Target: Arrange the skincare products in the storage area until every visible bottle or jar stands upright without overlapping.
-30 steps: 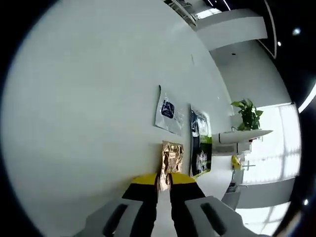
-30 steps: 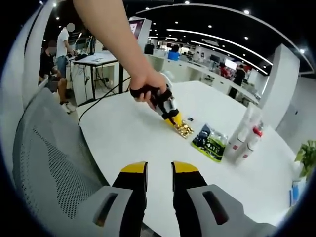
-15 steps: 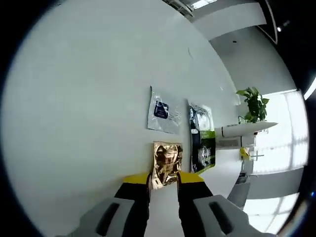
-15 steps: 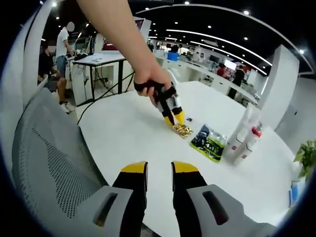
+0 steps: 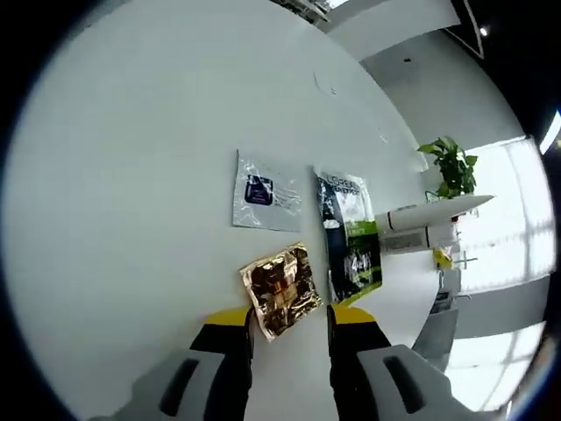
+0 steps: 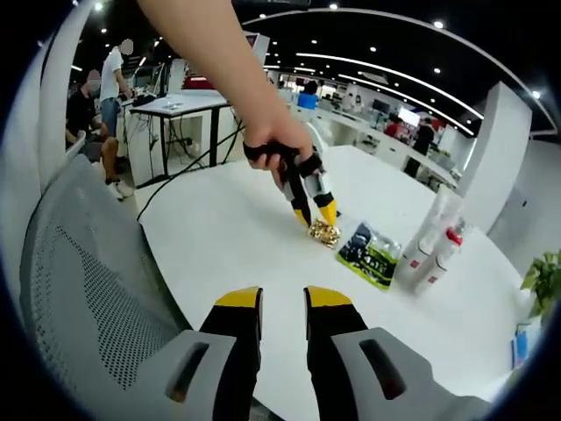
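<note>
A crinkled gold sachet (image 5: 279, 289) lies flat on the white table (image 5: 131, 193), between the tips of my left gripper (image 5: 289, 320), whose jaws stand open around its near end. Beyond it lie a clear sachet with a blue label (image 5: 266, 191) and a green and black sachet (image 5: 351, 241). Two white bottles (image 5: 429, 224) stand past them. In the right gripper view a hand holds the left gripper (image 6: 316, 213) over the gold sachet (image 6: 324, 232), with the green sachet (image 6: 370, 254) and the bottles (image 6: 429, 237) beside it. My right gripper (image 6: 282, 303) hovers open and empty near the table's edge.
A grey mesh chair back (image 6: 88, 298) stands close on the left of the right gripper. A potted plant (image 5: 451, 167) sits beyond the bottles. Other desks and people (image 6: 110, 79) are in the background. Bare table (image 6: 228, 246) lies between the right gripper and the sachets.
The left gripper's jaws have spread and let go of the gold sachet, which now lies tilted on the table. The left gripper has moved a little right. The right gripper has not moved.
</note>
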